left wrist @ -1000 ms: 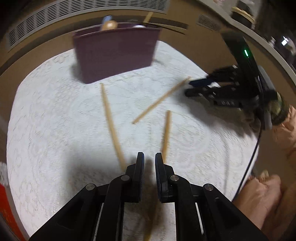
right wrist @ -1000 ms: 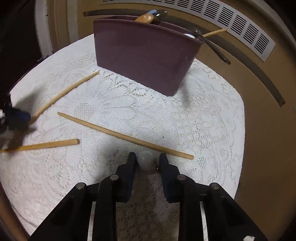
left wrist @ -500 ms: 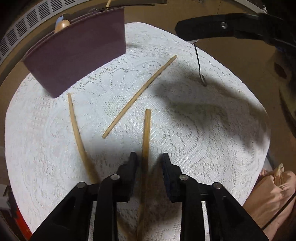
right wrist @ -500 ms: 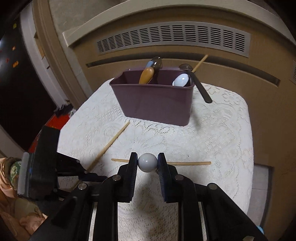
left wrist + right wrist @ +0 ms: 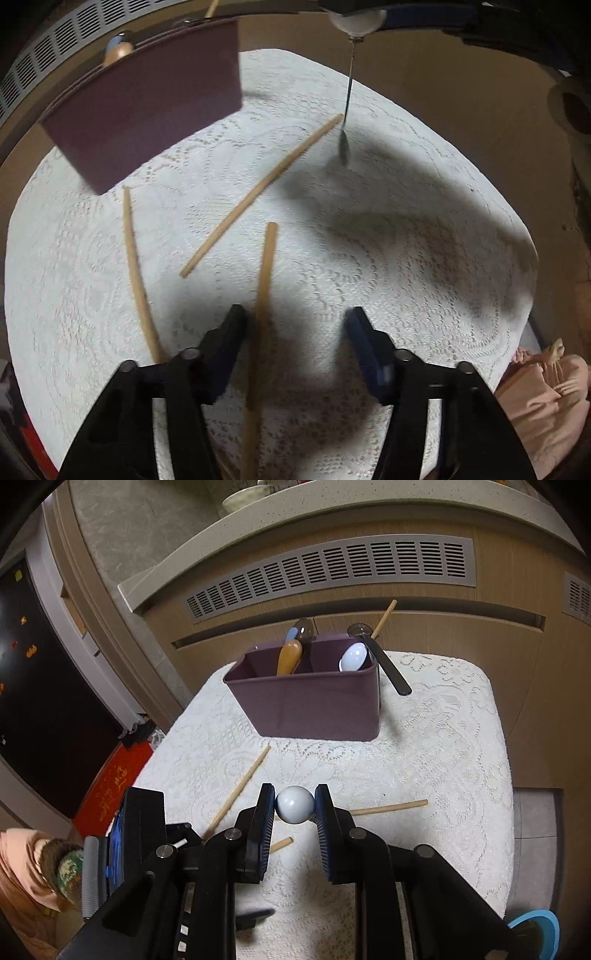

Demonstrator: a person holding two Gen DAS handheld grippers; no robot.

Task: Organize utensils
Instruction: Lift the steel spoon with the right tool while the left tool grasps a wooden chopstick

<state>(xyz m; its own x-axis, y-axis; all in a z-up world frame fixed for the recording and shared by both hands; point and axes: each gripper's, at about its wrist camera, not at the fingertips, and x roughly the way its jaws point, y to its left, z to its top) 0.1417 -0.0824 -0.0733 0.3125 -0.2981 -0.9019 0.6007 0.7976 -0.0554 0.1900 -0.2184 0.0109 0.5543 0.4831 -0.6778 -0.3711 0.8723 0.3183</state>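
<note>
Spread wide over a chopstick on the left; clamped on a round-headed utensil on the right

Left gripper (image 5: 295,325) hovered low over the lace cloth (image 5: 406,258) with jaws well apart, one chopstick (image 5: 264,288) lying between them nearer the left finger, a second (image 5: 135,269) just outside to the left, a third (image 5: 258,194) ahead on a diagonal, purple caddy (image 5: 147,110) ahead-left. Right gripper (image 5: 294,805) pinched the white ball end (image 5: 294,804) of a thin metal utensil (image 5: 347,96) hanging tip-down above the cloth, caddy straight ahead with spoons and a chopstick inside
</note>
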